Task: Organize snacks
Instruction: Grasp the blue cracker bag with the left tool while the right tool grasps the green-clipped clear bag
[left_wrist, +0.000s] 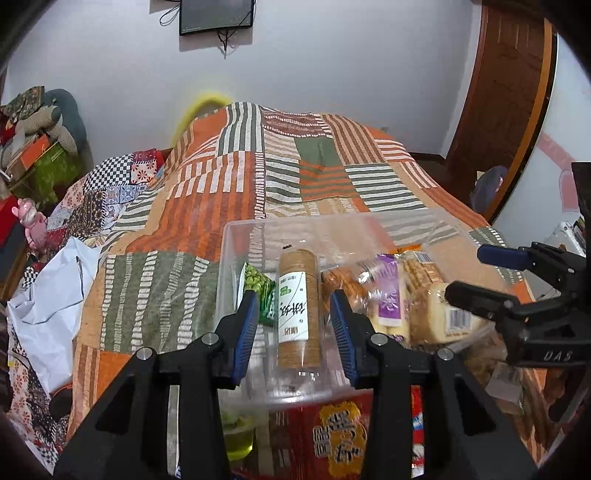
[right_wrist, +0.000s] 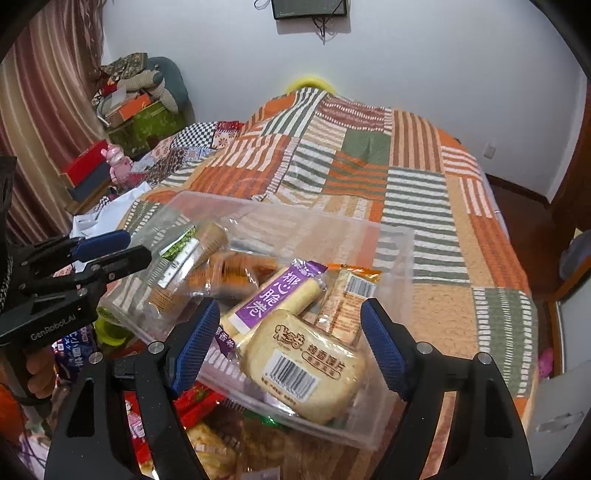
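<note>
Blue-padded fingers of the left gripper (left_wrist: 294, 328) stand at a narrow gap on either side of a brown biscuit roll (left_wrist: 297, 306) with a white label, and the pads do not press on it; the roll lies lengthwise in the clear plastic bin (left_wrist: 236, 240). At the roll's nine o'clock sits a green pea packet (left_wrist: 256, 286), and at its three o'clock a purple-labelled wafer roll pack (left_wrist: 388, 299).

From the right wrist, the right gripper (right_wrist: 291, 341) hangs with its jaws wide apart over a pale rice cracker pack (right_wrist: 306, 363) with a barcode (the pads stand clear of it on both sides). That pack lies at the bin's near edge, at about six o'clock from the wafer roll pack, with a narrow orange-topped snack pack (right_wrist: 345, 301) at its one o'clock.

More snack bags lie outside the bin at six o'clock, among them a red bag (left_wrist: 332, 428) with yellow lettering. All of it rests on a striped patchwork bedspread (left_wrist: 236, 177).
</note>
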